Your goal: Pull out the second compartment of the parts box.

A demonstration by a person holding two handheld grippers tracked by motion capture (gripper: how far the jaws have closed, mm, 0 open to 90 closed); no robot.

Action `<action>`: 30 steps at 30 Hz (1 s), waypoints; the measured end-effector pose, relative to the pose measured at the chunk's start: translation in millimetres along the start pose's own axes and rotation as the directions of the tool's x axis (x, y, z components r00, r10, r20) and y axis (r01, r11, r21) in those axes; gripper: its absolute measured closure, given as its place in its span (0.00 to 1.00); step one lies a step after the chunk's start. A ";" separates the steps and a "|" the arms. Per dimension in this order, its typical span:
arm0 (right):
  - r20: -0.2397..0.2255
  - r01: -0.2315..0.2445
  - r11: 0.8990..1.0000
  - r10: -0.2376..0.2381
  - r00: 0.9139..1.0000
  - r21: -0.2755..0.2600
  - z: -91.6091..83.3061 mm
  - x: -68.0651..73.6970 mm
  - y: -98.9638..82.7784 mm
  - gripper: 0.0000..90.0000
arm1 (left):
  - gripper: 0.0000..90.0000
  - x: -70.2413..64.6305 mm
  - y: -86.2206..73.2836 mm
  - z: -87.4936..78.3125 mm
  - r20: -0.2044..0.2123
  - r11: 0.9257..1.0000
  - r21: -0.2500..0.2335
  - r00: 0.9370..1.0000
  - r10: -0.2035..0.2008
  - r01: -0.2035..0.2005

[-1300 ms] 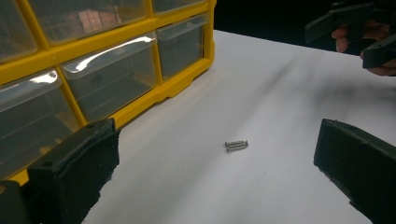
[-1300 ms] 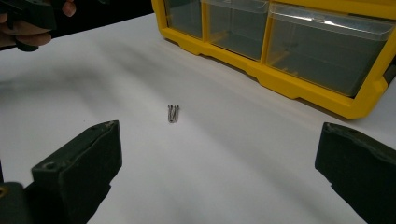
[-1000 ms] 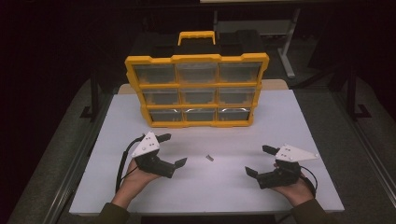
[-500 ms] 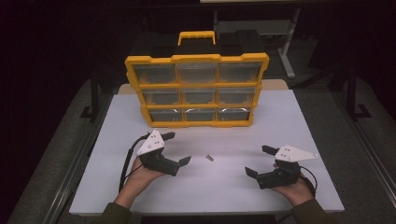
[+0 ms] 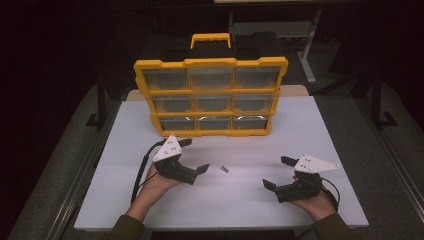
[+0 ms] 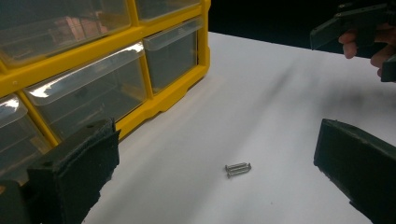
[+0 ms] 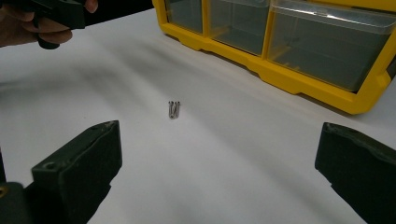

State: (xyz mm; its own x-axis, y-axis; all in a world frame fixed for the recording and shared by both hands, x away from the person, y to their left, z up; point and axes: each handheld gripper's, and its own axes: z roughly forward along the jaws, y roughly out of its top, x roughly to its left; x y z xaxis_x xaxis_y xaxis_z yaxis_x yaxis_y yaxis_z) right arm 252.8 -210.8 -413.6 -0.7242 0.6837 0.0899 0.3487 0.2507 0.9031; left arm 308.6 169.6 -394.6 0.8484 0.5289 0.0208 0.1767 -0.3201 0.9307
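Left hand-held gripper [image 5: 192,156] slid right toward the small silver metal screws [image 5: 224,169], which lay mid-frame on the white tabletop [image 5: 320,130], jaws wide apart. Right hand-held gripper [image 5: 276,172] held lower right, equally agape.

In the high view the screws [image 5: 224,169] are a grey speck, too small to count. In the left gripper view the organizer [image 6: 98,70] is cut off at 9 and 12 o'clock, and the right gripper [image 6: 369,35] at 2 o'clock is cropped by the edge. In the right gripper view the organizer's top is cut off at 12 o'clock; drawer contents are too dim to tell
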 end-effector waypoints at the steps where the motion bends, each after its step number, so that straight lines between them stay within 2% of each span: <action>1: -0.001 0.001 1.000 -0.001 1.000 0.000 0.0 -0.1 -0.1 0.00 | 0.00 -0.1 0.0 2.1 0.004 1.000 0.002 1.000 -0.004 0.004; 17: -0.005 0.000 1.000 -0.001 1.000 -0.007 -0.2 -0.9 -0.7 0.00 | 0.00 5.0 2.5 18.5 0.013 1.000 0.004 1.000 -0.016 0.016; 19: -0.005 0.001 1.000 -0.001 1.000 -0.007 -0.2 -1.0 -0.8 0.00 | 0.00 5.7 3.5 20.3 0.015 1.000 0.005 1.000 -0.003 0.003; 30: -0.006 0.001 1.000 -0.001 1.000 -0.012 -0.5 -1.3 -1.1 0.00 | 0.00 6.6 6.2 28.5 0.017 1.000 0.001 1.000 0.001 -0.001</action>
State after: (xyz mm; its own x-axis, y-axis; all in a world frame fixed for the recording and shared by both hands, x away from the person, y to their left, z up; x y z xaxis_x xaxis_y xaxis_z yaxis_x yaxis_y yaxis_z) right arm 253.1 -212.4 -414.5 -0.7279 0.6796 0.0913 0.3406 0.2427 0.9083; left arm 329.5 148.7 -399.0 0.8567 0.5155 0.0153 0.1764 -0.3209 0.9305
